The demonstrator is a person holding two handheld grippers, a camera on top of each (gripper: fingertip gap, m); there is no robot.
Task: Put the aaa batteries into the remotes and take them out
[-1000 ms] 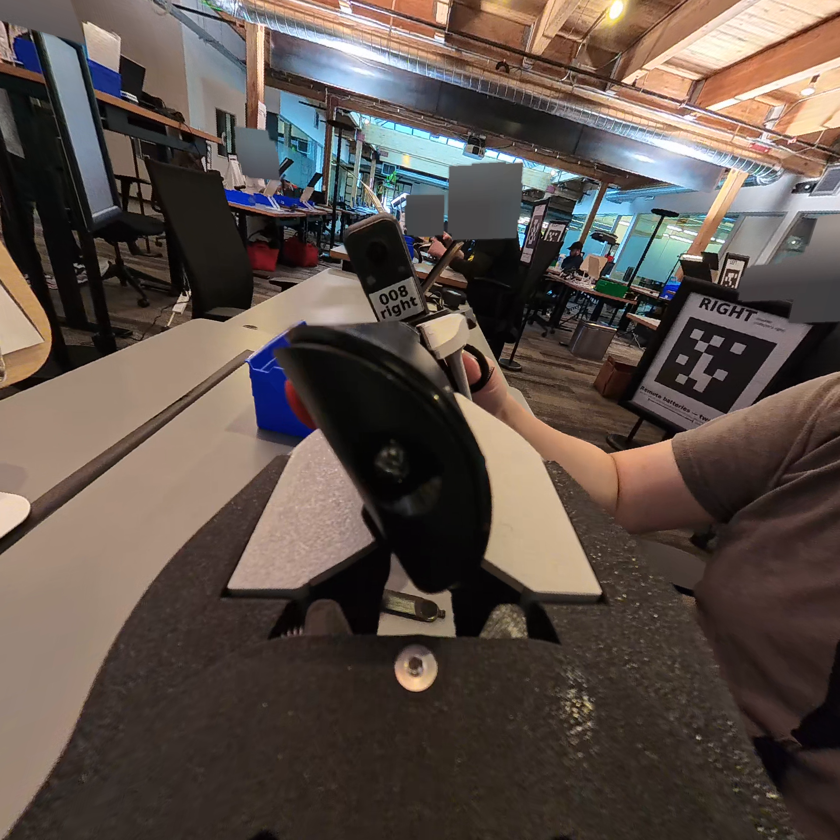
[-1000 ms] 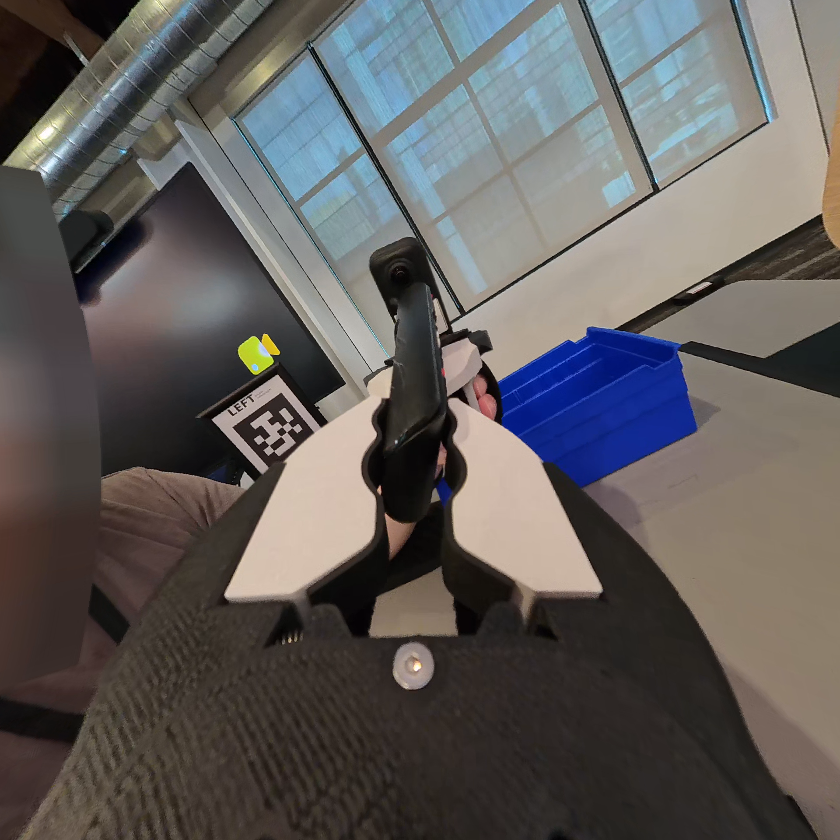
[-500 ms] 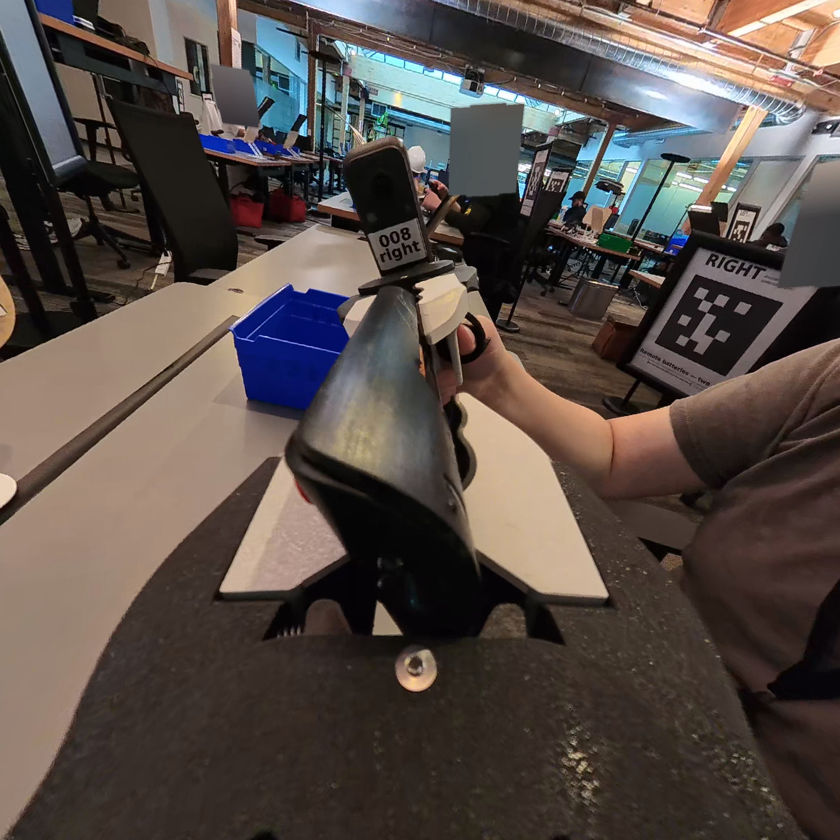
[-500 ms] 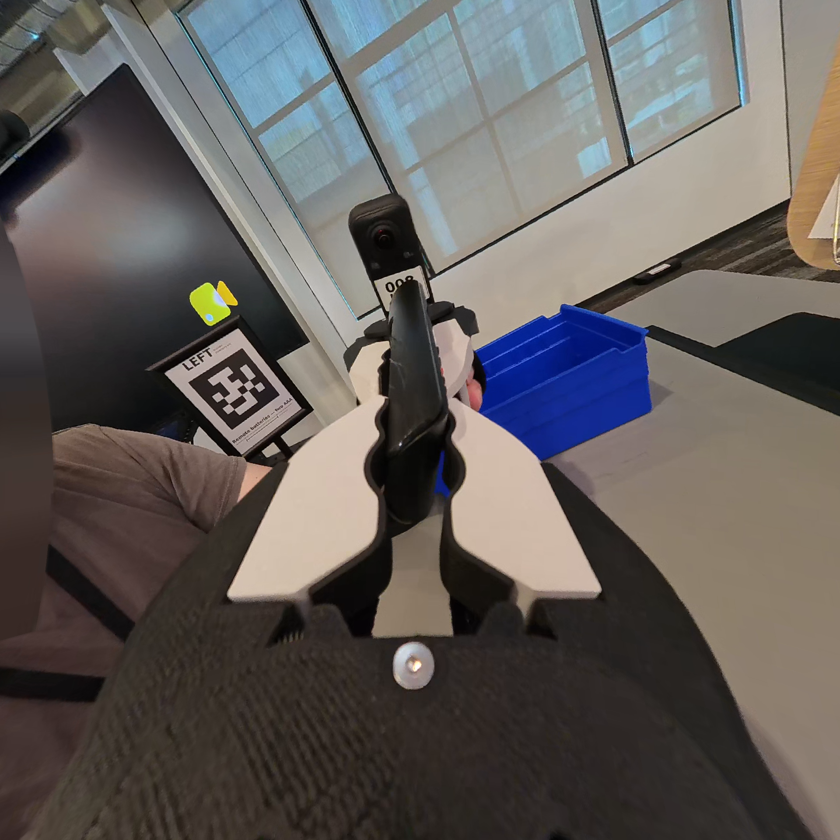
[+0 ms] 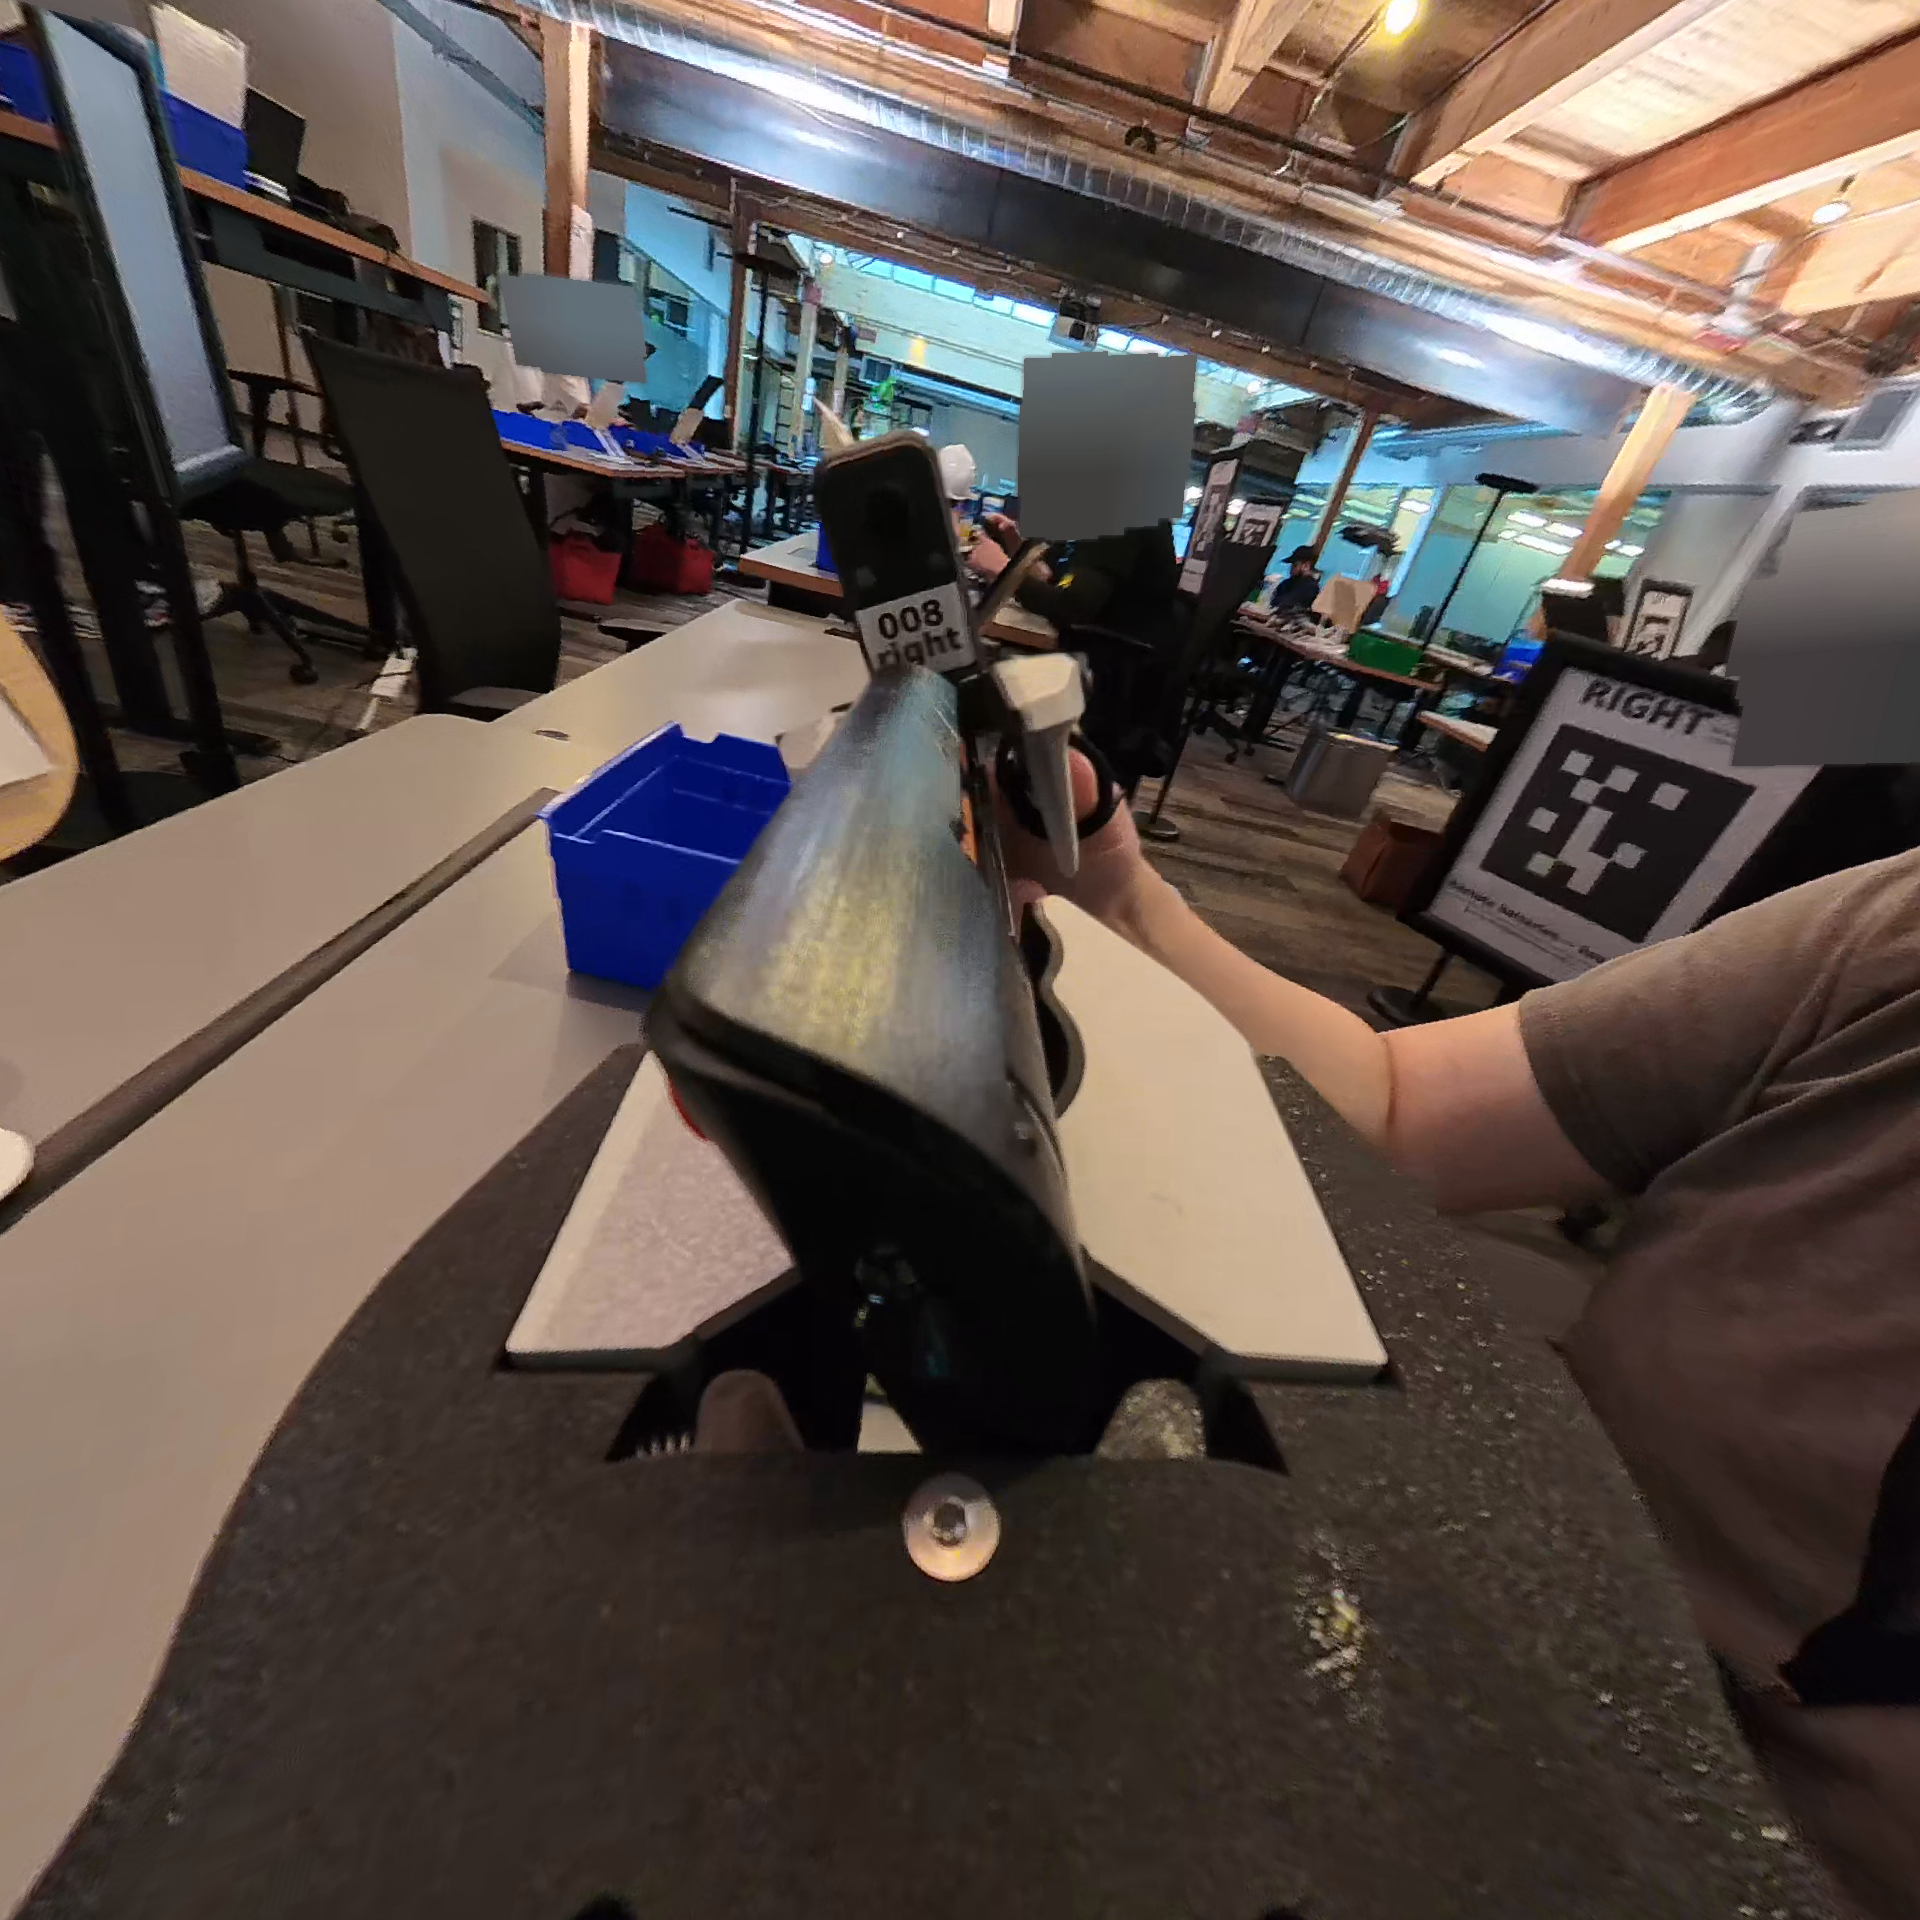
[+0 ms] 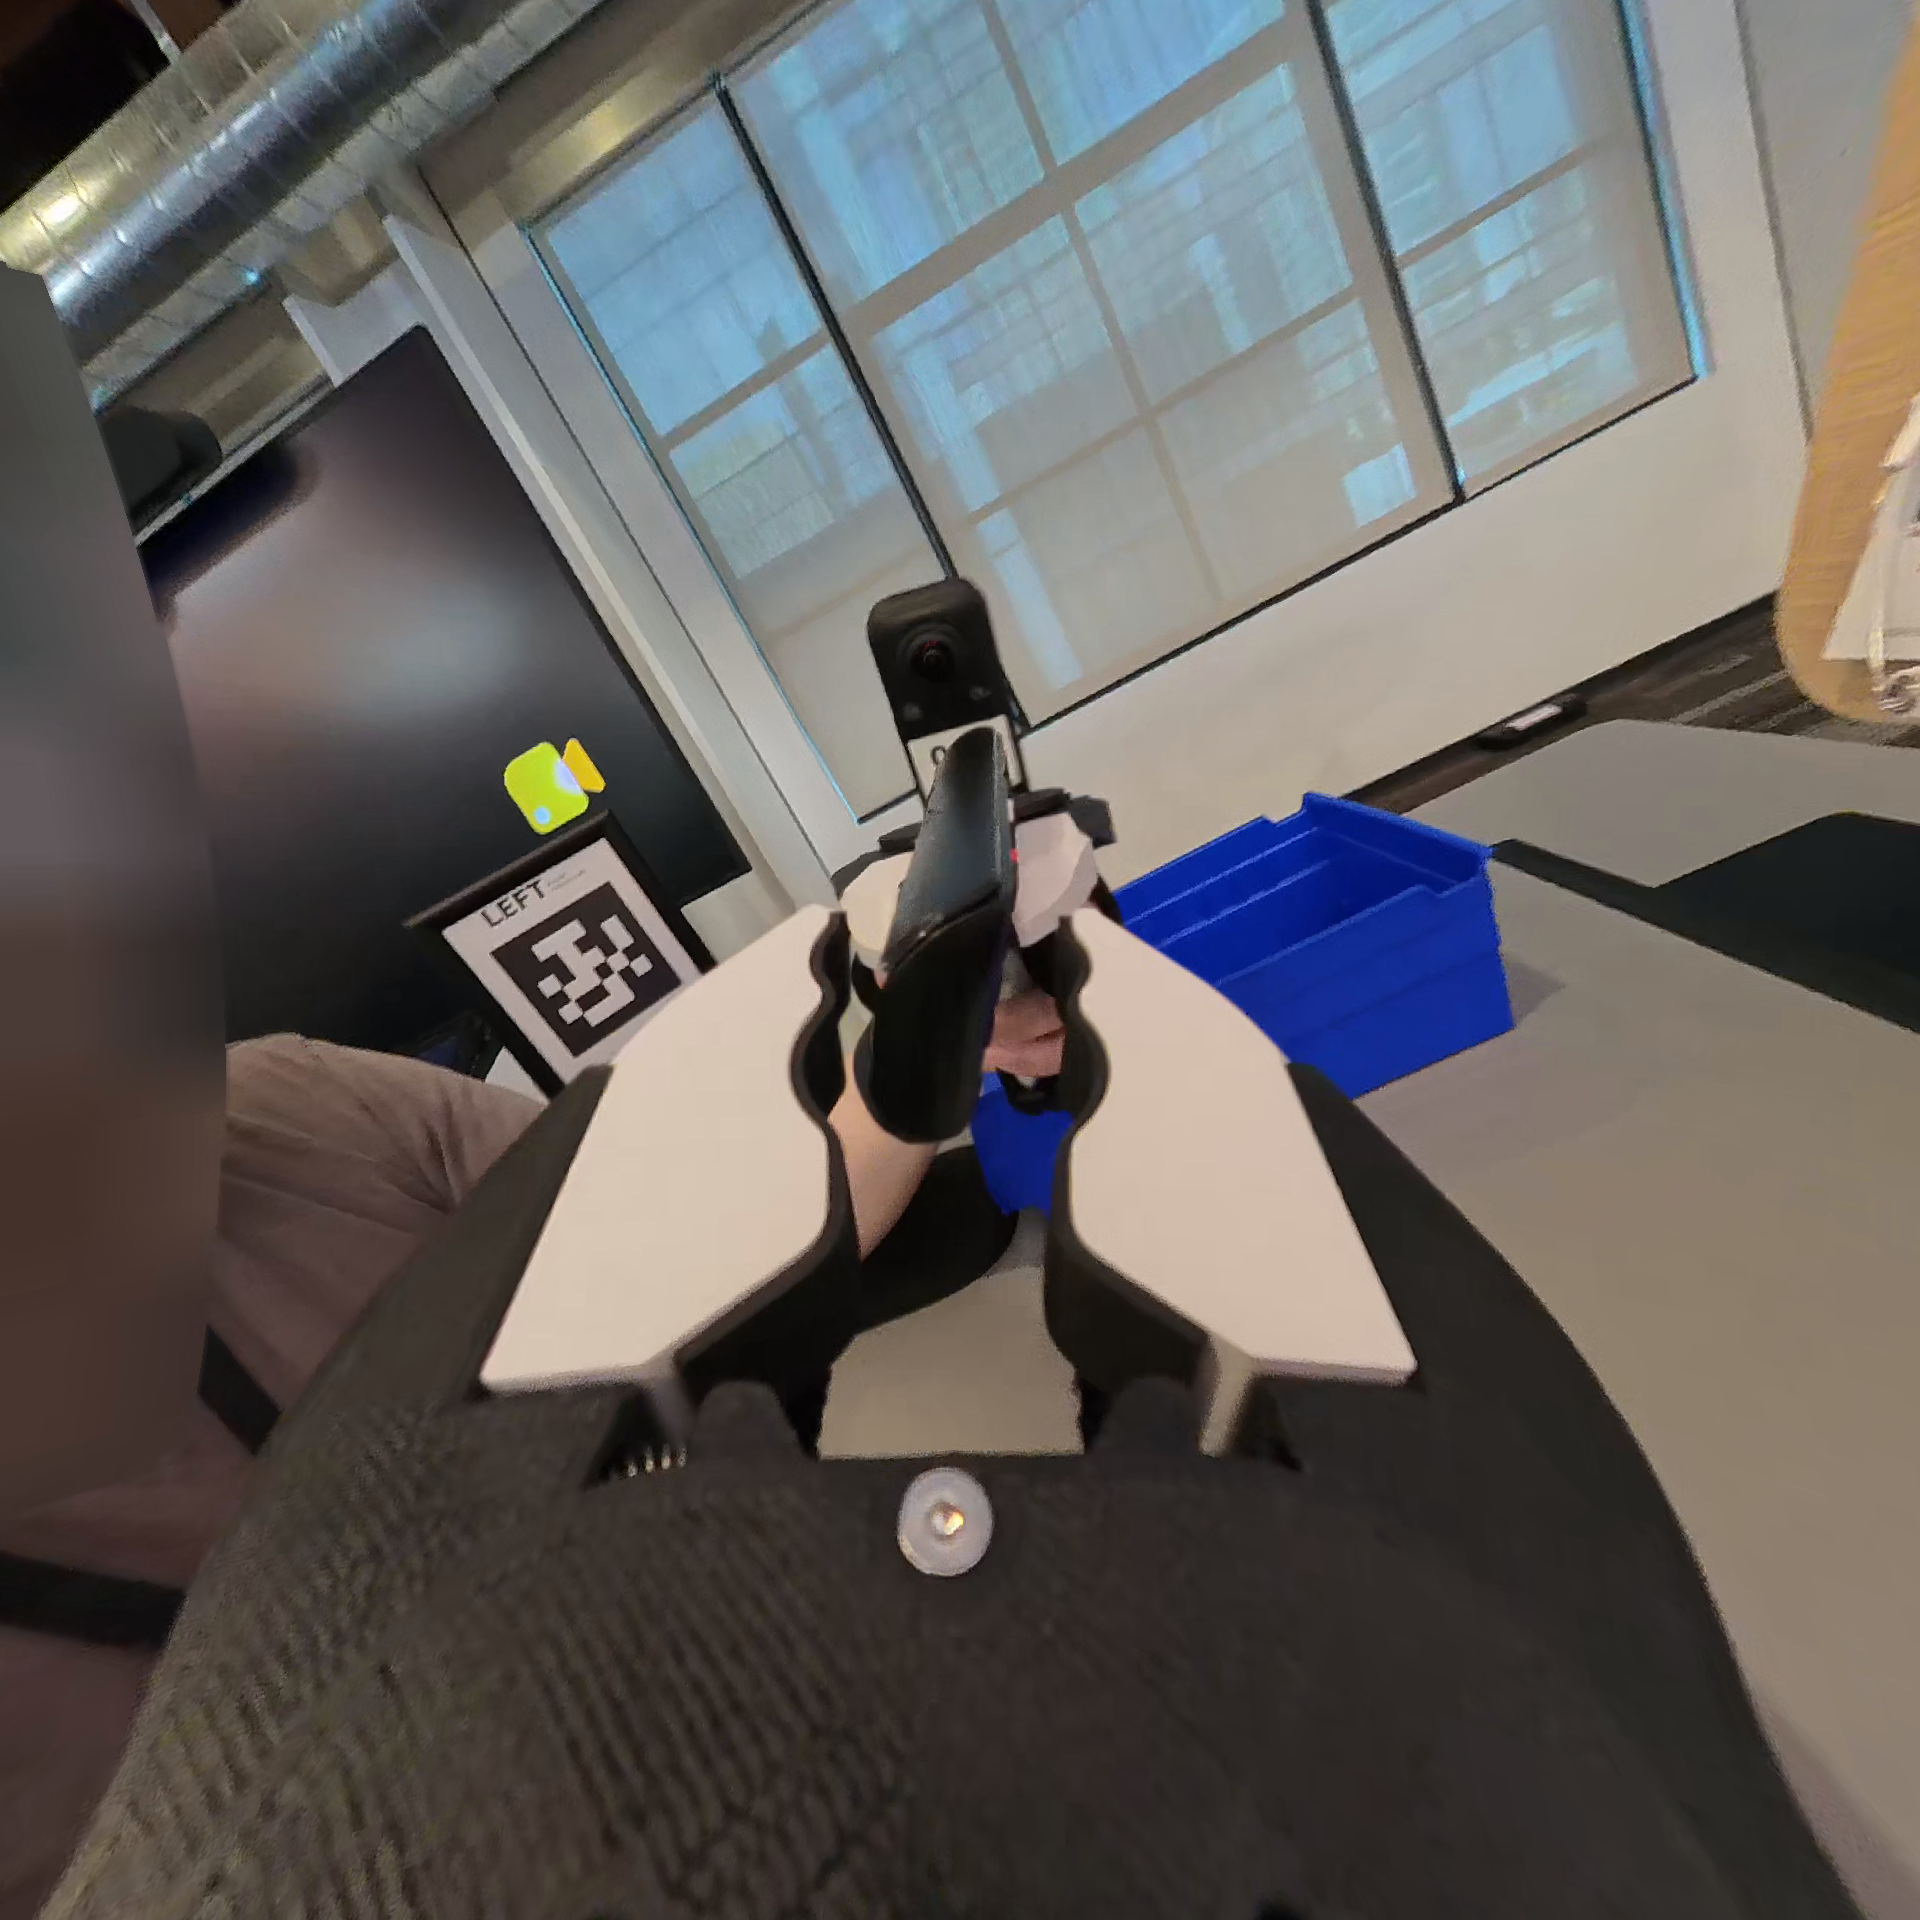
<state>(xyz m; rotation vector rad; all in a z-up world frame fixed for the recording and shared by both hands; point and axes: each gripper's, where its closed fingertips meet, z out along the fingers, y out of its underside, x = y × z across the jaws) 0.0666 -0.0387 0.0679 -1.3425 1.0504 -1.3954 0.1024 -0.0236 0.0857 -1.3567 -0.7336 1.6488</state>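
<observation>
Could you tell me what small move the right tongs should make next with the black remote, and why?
Probably draw the right tongs straight back off the remote. Their jaws stand open with gaps beside the remote's end, while the left tongs are shut on it and carry it alone. That would free the right side for battery work.

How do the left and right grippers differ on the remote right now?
The left gripper is closed on the black remote; the right gripper is open, with gaps on either side of it. The left gripper has one end deep between its fingers; the right gripper only brackets the other end near its tips. Both face each other above the grey table, near the blue bin.
</observation>
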